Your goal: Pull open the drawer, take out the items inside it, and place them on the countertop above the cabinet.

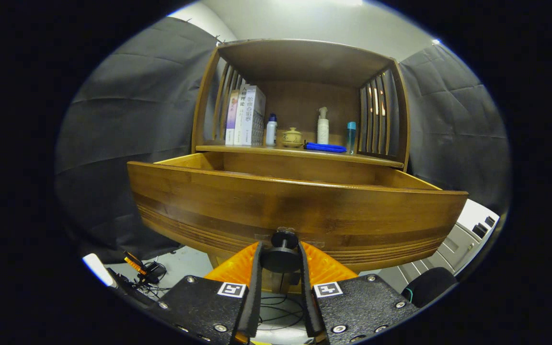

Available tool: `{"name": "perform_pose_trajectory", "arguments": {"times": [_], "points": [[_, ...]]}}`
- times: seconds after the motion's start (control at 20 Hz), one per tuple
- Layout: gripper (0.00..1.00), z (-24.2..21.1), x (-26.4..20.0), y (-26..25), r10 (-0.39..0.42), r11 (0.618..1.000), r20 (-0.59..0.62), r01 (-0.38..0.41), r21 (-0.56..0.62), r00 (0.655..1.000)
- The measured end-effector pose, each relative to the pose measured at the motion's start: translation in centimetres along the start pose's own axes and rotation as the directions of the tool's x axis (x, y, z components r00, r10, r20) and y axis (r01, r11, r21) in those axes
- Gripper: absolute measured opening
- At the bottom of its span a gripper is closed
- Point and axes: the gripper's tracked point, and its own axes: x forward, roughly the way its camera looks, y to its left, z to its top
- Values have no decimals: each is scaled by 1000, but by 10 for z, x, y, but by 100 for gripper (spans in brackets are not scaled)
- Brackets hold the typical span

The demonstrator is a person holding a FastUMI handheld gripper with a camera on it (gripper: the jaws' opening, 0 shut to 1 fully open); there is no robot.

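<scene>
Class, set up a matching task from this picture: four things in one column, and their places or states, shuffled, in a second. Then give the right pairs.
1. round black drawer knob
2. wooden drawer
3. flat blue tool
4. upright books

A. pulled out
B. lying on the countertop, beside the white pump bottle
C. between the gripper jaws
D. standing at the shelf's end, by the slats

Pairs: 1-C, 2-A, 3-B, 4-D

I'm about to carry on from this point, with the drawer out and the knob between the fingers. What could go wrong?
1. The gripper looks shut on the small round knob; it could slip off if pulled at an angle.
2. The drawer already sits far out; pulling more might tip or drop it.
3. The countertop already carries books and bottles, so placing items there could knock them.
</scene>
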Motion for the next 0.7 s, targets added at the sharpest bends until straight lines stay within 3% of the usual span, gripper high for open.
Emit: {"name": "perform_pose_trajectory", "arguments": {"times": [0.3,0.4,0.5,0.65,0.7], "points": [[38,-1,-6,1,16,1000,2,-16,-6,1000],[43,2,-12,5,29,1000,11,-29,-10,1000],[64,21,-21,19,96,995,77,-95,-15,992],[96,76,-46,27,114,993,190,-118,9,975],[95,98,-48,26,105,994,220,-111,12,970]]}}
